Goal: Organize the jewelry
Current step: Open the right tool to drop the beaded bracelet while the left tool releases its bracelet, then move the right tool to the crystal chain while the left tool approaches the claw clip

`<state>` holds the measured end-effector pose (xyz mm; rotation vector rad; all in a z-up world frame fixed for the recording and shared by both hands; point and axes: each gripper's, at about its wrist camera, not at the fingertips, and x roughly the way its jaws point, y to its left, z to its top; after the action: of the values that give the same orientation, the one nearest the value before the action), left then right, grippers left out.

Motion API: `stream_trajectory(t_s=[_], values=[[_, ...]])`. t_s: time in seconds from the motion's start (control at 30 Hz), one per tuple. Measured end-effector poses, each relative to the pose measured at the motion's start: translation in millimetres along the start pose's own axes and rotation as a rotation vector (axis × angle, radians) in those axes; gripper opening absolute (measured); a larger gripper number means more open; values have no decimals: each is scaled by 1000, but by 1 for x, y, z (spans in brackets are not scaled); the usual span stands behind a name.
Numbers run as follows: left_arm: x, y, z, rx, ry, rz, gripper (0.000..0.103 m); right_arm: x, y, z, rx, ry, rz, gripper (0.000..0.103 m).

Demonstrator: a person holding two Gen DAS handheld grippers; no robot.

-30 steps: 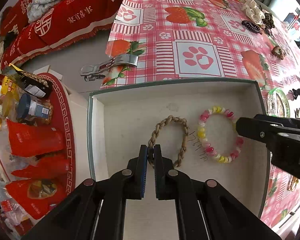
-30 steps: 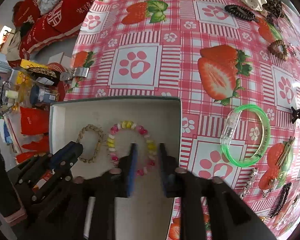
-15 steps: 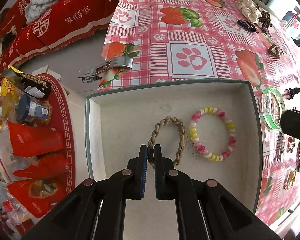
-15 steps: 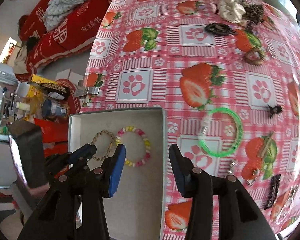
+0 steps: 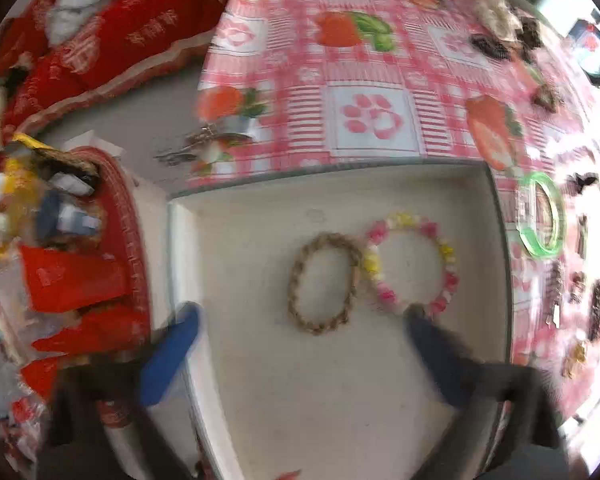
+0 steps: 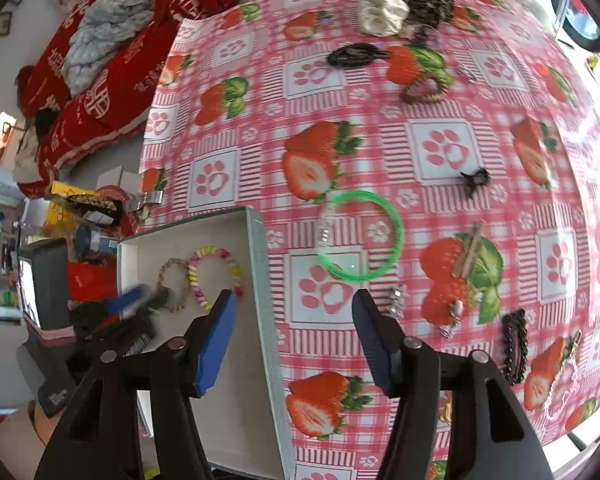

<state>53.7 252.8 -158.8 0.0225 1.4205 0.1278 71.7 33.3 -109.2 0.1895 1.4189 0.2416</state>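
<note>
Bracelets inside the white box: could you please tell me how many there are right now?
2, side by side on the white box floor: a braided tan bracelet on the left and a pink-and-yellow beaded bracelet just right of it. Nothing seems hidden.

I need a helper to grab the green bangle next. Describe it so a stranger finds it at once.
Start at the white box on the strawberry tablecloth. Just outside the box's right wall lies the green bangle, flat on the cloth. It is the only see-through bright green ring; the beaded bracelet and braided bracelet are inside the box.
</note>
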Motion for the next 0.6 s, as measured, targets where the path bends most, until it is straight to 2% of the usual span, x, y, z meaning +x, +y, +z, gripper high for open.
stream_trajectory(t_s=[0.17,0.3,0.6], values=[[-15,-11,7,43,-9,12,103,-7,-18,-6,41,-8,-5,71],[-32,-21,11,71,-42,29,103,-13,-30,-11,72,-18,-15,85],[-49,-56,6,214,-107,48,103,-32,-66,-29,154,-69,-30,86]])
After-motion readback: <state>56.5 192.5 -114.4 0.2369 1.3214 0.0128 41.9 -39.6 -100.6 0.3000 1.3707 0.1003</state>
